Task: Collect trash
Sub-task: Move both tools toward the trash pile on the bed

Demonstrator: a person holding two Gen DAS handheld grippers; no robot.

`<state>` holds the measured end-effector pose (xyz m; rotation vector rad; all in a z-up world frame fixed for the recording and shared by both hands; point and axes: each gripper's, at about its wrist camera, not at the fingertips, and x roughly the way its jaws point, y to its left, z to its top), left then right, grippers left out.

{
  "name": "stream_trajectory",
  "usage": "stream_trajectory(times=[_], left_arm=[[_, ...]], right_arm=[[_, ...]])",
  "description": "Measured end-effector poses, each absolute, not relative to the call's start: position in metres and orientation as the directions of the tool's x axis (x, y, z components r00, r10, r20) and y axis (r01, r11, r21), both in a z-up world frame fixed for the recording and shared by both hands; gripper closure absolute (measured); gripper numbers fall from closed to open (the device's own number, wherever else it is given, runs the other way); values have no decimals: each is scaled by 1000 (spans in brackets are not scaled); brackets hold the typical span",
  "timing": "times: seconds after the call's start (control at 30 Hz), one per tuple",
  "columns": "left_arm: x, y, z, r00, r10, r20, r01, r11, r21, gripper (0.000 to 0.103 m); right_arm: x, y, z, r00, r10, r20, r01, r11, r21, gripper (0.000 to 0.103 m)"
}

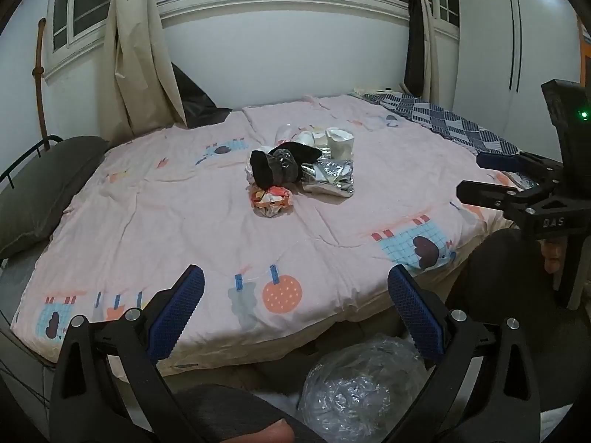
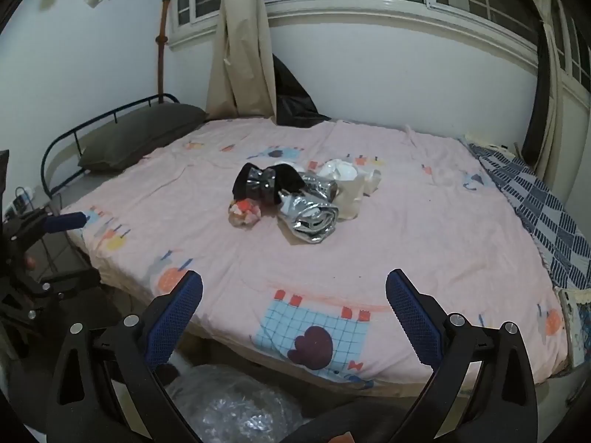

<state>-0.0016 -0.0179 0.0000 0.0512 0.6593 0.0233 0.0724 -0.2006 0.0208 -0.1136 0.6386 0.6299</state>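
A pile of trash lies mid-bed on the pink sheet (image 1: 147, 203): a black plastic wrapper (image 1: 275, 165), a crumpled silver foil bag (image 1: 328, 179), an orange-white crumpled wrapper (image 1: 271, 199) and white paper cups (image 1: 340, 142). The same pile shows in the right wrist view: black wrapper (image 2: 264, 184), foil bag (image 2: 310, 219), orange wrapper (image 2: 245, 214), white cups (image 2: 341, 171). My left gripper (image 1: 295, 317) is open and empty above the bed's near edge. My right gripper (image 2: 293, 317) is open and empty, also short of the pile; it shows at the right of the left wrist view (image 1: 476, 173).
A clear plastic bag (image 1: 362, 387) sits on the floor below the bed's edge, also in the right wrist view (image 2: 236, 406). A grey pillow (image 2: 140, 136) lies by the metal headboard. A blue patterned blanket (image 2: 535, 206) covers the bed's right side. Curtains hang at the back.
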Motion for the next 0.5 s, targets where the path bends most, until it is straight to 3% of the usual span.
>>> stream_trajectory(times=[0.5], left_arm=[[-4, -28, -2, 782, 46, -622, 27, 994, 107, 6]], right_arm=[[74, -207, 21, 622, 514, -590, -577, 811, 99, 8]])
